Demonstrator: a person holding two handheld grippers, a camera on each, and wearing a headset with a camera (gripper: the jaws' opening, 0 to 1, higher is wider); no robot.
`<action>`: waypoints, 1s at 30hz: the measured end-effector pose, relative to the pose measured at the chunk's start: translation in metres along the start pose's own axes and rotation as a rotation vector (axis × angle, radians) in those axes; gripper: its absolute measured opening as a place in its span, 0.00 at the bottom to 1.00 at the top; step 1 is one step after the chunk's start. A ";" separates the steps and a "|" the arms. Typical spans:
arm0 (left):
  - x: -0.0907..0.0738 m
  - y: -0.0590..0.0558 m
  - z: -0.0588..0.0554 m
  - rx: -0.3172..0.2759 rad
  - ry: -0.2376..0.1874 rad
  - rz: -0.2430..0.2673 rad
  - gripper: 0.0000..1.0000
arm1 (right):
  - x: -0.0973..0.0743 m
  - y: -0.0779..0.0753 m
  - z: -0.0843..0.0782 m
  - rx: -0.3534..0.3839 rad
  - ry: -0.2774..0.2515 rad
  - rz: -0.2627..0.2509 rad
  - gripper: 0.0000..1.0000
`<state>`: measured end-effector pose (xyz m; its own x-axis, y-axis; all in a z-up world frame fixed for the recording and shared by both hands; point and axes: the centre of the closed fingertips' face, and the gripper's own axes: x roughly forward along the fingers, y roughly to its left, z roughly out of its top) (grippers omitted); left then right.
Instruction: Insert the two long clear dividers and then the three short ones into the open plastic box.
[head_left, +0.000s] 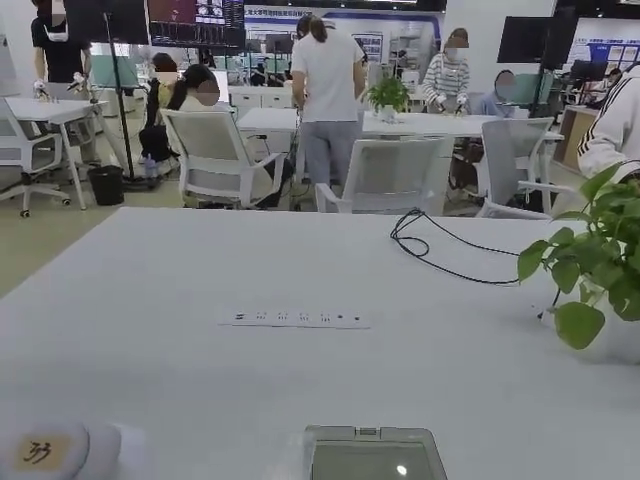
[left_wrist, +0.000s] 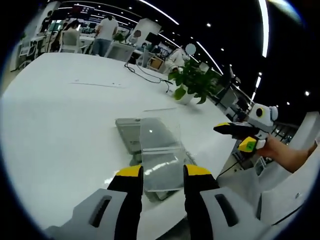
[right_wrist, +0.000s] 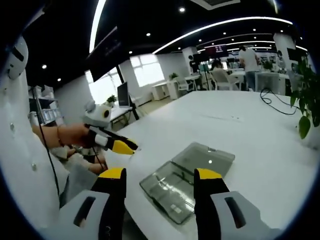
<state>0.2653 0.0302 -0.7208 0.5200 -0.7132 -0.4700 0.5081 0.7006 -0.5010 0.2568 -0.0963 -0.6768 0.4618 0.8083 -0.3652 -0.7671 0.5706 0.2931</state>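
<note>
The broad white bench (head_left: 150, 300) is shown with a green leafy potted plant (head_left: 590, 270) at its right edge. The open clear plastic box (left_wrist: 150, 145) is laid flat at the near edge. The left gripper (left_wrist: 162, 172) and right gripper (right_wrist: 160, 174) are held near the box, each with jaws parted and empty. A looped black cable (head_left: 430, 245) is seen beside the plant.

Bright office: white desks (head_left: 420, 124), white chairs (head_left: 215, 150), potted plant (head_left: 600, 260), curved ceiling light strips (right_wrist: 220, 25)
</note>
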 end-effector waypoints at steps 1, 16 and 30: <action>0.001 -0.003 0.000 0.002 -0.004 -0.007 0.30 | 0.002 0.001 0.002 0.004 -0.003 -0.001 0.54; 0.020 -0.045 -0.002 0.082 0.000 -0.083 0.30 | 0.034 0.025 0.007 0.151 -0.004 0.003 0.29; 0.026 -0.058 -0.004 0.167 0.008 -0.095 0.30 | 0.046 0.026 -0.005 0.238 0.030 -0.025 0.16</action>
<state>0.2466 -0.0292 -0.7068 0.4594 -0.7758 -0.4325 0.6615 0.6238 -0.4163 0.2558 -0.0446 -0.6903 0.4629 0.7910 -0.4000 -0.6277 0.6112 0.4822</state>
